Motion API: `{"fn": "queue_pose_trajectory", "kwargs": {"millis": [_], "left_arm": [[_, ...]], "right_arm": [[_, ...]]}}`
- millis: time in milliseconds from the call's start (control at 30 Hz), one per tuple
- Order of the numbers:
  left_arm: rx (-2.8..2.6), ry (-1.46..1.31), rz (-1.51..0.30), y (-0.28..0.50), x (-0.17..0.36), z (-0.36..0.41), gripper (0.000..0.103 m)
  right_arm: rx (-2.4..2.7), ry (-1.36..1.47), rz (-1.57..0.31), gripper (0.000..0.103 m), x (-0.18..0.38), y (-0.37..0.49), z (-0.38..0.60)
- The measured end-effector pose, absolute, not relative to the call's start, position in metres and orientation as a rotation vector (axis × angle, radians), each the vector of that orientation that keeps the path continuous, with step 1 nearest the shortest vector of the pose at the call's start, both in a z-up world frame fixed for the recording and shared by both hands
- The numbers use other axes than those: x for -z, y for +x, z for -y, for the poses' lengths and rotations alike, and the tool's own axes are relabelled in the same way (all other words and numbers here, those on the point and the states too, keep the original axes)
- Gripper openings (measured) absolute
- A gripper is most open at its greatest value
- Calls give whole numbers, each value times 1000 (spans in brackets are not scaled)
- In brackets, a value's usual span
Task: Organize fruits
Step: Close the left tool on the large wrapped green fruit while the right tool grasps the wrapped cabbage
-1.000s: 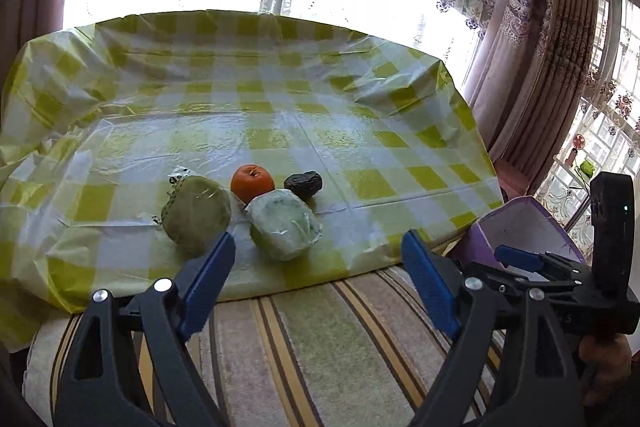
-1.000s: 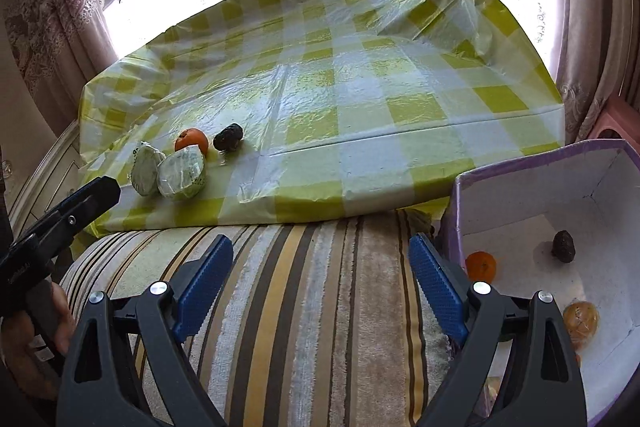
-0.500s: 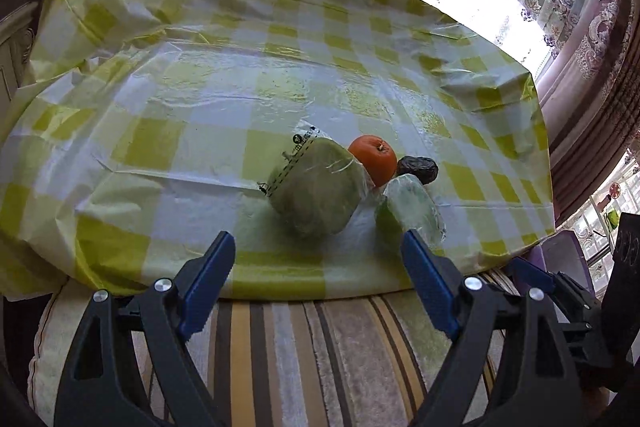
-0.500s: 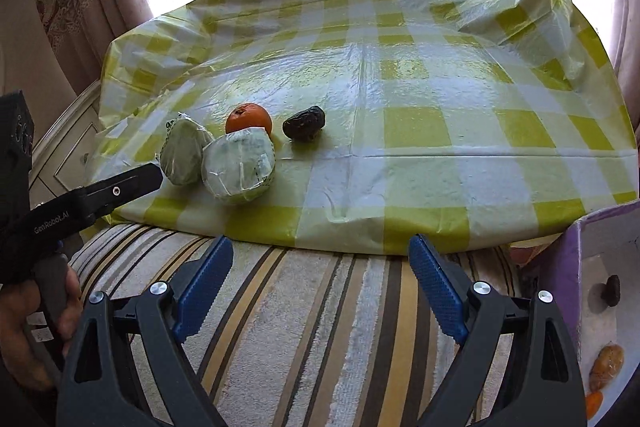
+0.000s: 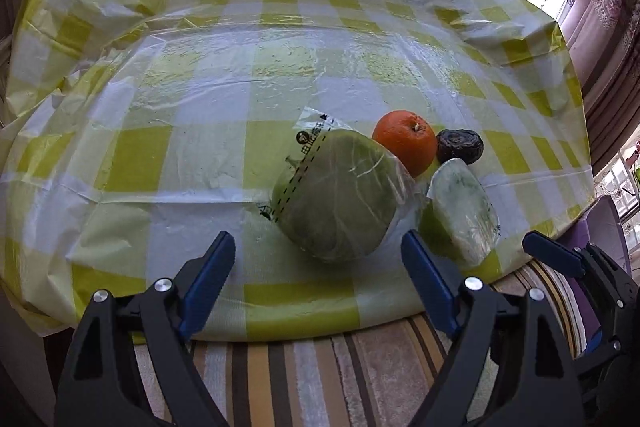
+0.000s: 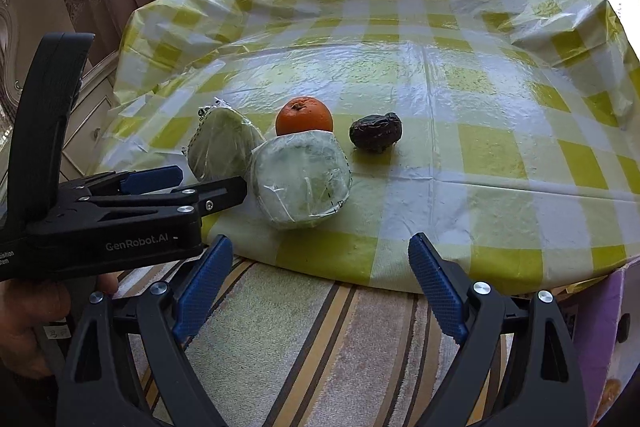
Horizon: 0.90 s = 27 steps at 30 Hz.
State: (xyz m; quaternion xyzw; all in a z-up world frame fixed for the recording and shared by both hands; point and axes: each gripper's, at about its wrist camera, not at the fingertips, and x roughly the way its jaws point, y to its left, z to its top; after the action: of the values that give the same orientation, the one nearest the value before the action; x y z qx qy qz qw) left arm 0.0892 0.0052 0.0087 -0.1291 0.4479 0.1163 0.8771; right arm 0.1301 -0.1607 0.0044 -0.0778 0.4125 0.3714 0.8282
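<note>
Two plastic-wrapped green cabbages lie near the front edge of the yellow-checked cloth [image 5: 160, 155]: one on the left [image 5: 336, 199] [image 6: 224, 147] and one on the right [image 5: 464, 207] [image 6: 302, 183]. Behind them sit an orange [image 5: 404, 143] [image 6: 304, 115] and a dark wrinkled fruit [image 5: 459, 146] [image 6: 375, 131]. My left gripper [image 5: 318, 271] is open and empty, just short of the left cabbage; it also shows in the right wrist view [image 6: 192, 183]. My right gripper [image 6: 320, 279] is open and empty, short of the right cabbage.
A striped cushion [image 6: 304, 351] lies under the cloth's front edge. A purple box [image 6: 608, 331] stands at the far right, mostly out of view. Curtains and bright windows stand behind. A white cabinet [image 6: 88, 123] stands to the left.
Both grippers have moved forward and left toward the fruit group. The left gripper now faces the left cabbage closely. The purple box has slid almost out of the right wrist view.
</note>
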Motion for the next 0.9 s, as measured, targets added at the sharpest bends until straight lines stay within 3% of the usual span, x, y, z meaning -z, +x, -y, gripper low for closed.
{"fn": "queue_pose_trajectory", "kwargs": {"millis": [167, 200, 233, 267, 800, 900], "left_arm": [[-224, -221, -928, 100, -9, -7, 83], [-216, -221, -926, 102, -9, -7, 77], [-188, -230, -921, 103, -9, -7, 64], [-172, -235, -916, 103, -9, -7, 60], [-259, -414, -789, 79, -11, -40, 58], [-262, -413, -783, 78, -11, -40, 58]], "right_arm": [[-785, -167, -891, 87, -1, 135, 155], [-785, -169, -892, 87, -1, 136, 153], [-784, -173, -890, 87, 0, 137, 152], [-782, -177, -888, 87, -1, 137, 150], [-775, -204, -852, 86, -2, 148, 119], [-772, -215, -851, 79, -1, 149, 115]]}}
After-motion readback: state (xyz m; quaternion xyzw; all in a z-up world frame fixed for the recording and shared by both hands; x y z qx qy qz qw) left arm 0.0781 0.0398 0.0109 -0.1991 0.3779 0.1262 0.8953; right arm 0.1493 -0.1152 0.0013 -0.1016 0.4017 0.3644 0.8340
